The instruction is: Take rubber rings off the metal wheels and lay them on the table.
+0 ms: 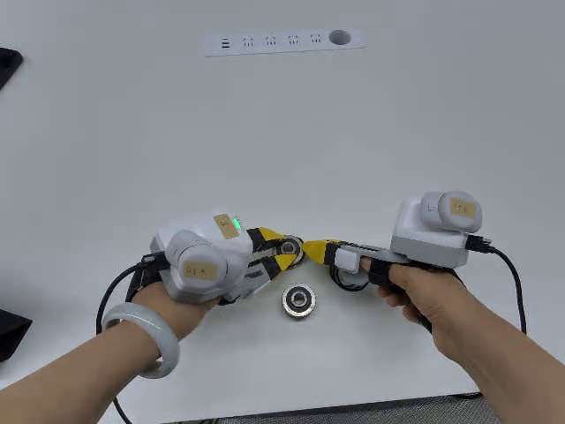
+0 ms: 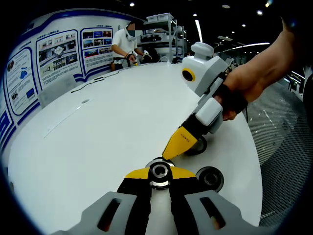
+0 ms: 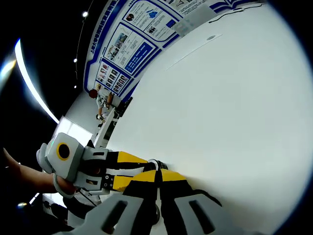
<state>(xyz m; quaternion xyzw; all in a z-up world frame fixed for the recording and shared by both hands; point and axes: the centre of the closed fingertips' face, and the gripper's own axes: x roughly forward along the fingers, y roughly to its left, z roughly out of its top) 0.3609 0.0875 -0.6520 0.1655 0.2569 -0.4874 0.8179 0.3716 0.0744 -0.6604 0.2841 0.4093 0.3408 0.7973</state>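
Metal wheel (image 1: pixel 294 253) clamped in left gripper (image 1: pixel 288 251), just left of centre in the head view, lifted off the table (image 1: pixel 397 132). Jaws closed on its sides, yellow tips either side of the hub; same in the left gripper view, wheel at bottom centre. Right gripper (image 1: pixel 311 246) comes in from the right, jaws drawn together into one yellow wedge, tips touching the wheel's rim. Cannot tell if they pinch anything there. Both grippers hand-held, tips meeting at frame centre. Second wheel (image 1: pixel 299 300) lies flat on the table just below the tips, apart from both grippers. Black rubber ring (image 2: pixel 200 148) lies on the table under the right gripper, right of centre in the left gripper view. White bracelet (image 1: pixel 146 336) on the left wrist, lower left. White power strip (image 1: pixel 284 41) at top centre, well apart. Person (image 2: pixel 124 46) stands at the table's far end, upper left of the left gripper view.
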